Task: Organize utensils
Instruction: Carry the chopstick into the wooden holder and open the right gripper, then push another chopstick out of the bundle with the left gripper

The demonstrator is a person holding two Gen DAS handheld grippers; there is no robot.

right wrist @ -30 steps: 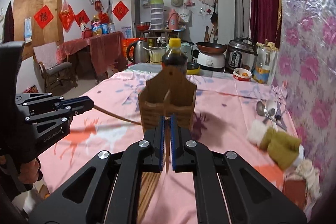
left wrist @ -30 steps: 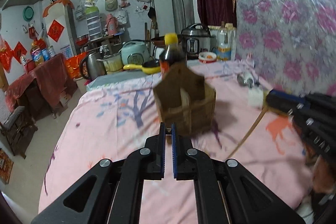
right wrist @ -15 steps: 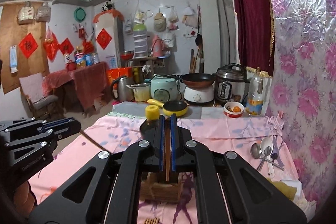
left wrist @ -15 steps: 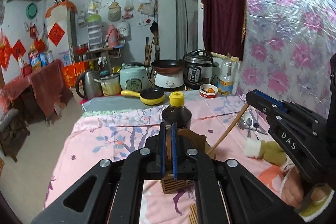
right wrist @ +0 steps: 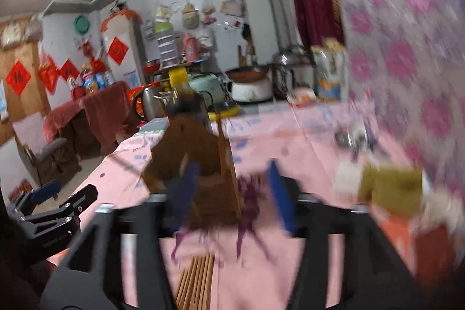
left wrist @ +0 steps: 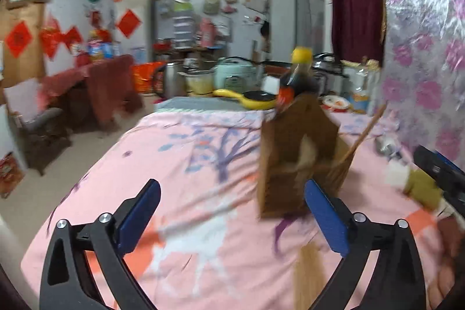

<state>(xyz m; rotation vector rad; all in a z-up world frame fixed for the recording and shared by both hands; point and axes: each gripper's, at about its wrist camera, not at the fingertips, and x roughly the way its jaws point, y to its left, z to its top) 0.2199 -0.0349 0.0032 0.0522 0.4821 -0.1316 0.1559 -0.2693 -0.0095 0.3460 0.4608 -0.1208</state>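
A brown wooden utensil holder [left wrist: 293,161] [right wrist: 200,156] stands on the pink tablecloth, with a chopstick [left wrist: 363,135] leaning out of its right side. A bundle of chopsticks [left wrist: 309,269] [right wrist: 197,281] lies on the cloth in front of it. My left gripper [left wrist: 232,212] is near the holder's front, its jaws opening wide, nothing between them. My right gripper [right wrist: 234,193] is also opening, just short of the holder, with nothing between its blurred blue pads. Each gripper shows in the other's view: the right gripper [left wrist: 441,170] and the left gripper [right wrist: 52,208].
A dark sauce bottle with a yellow cap [left wrist: 300,71] stands right behind the holder. Metal spoons [right wrist: 351,135] and a yellow-green sponge [right wrist: 389,185] lie on the right near the flowered wall. Pots, cookers and a yellow pan [left wrist: 255,102] crowd the far end.
Both grippers were shut, each on a thin stick, and now stand open. Both rose over the holder, then dropped back. A chopstick now leans in the holder.
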